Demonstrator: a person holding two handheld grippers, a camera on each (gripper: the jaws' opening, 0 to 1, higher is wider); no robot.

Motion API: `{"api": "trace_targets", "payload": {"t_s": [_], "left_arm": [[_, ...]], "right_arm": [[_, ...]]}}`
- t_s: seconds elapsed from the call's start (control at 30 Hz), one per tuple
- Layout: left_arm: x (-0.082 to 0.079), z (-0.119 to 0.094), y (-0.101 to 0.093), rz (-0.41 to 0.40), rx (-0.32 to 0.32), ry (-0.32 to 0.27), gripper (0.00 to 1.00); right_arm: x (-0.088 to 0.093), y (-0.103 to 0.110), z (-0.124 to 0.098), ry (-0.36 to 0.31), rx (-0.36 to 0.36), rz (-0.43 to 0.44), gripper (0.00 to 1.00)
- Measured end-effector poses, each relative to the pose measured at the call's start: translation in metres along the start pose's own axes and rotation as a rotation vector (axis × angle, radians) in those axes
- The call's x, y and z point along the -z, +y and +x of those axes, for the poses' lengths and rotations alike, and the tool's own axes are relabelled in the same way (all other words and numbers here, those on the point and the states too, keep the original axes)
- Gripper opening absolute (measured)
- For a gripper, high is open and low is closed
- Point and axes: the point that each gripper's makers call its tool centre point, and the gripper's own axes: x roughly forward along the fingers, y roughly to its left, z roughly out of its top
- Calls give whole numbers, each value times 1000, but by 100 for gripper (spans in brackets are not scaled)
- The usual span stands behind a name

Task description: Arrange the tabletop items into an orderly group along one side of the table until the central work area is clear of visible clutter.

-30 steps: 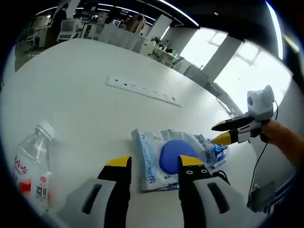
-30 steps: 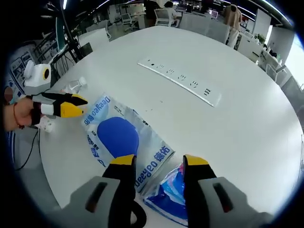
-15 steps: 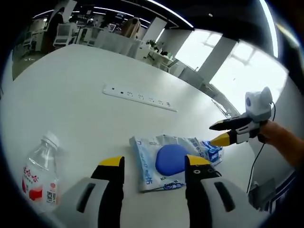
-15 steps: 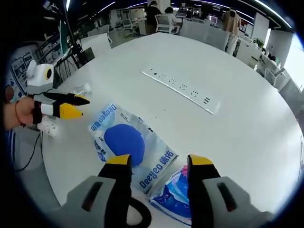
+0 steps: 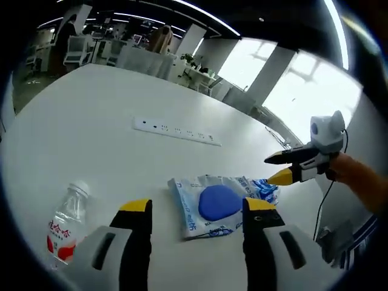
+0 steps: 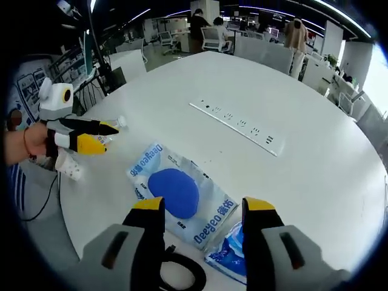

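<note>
A broad white worktop (image 6: 315, 176) curves through both views, set in an open-plan office. In the left gripper view, tall bright windows (image 5: 297, 91) stand at about 1 to 2 o'clock, split by a wide pillar (image 5: 264, 76), and a long ceiling light strip (image 5: 200, 11) runs across at 12 o'clock. Desks and office chairs (image 5: 76, 51) fill the far room at 10 to 11 o'clock. In the right gripper view, more desks and chairs (image 6: 215, 37) sit at 12 o'clock, where people stand under dim ceiling lights.
</note>
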Motion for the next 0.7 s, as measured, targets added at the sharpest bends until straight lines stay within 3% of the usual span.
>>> {"api": "trace_targets", "payload": {"t_s": [0.7], "left_arm": [[-19, -78, 20, 14, 26, -32, 72]], "right_arm": [[-32, 53, -10, -107, -66, 40, 52]]}}
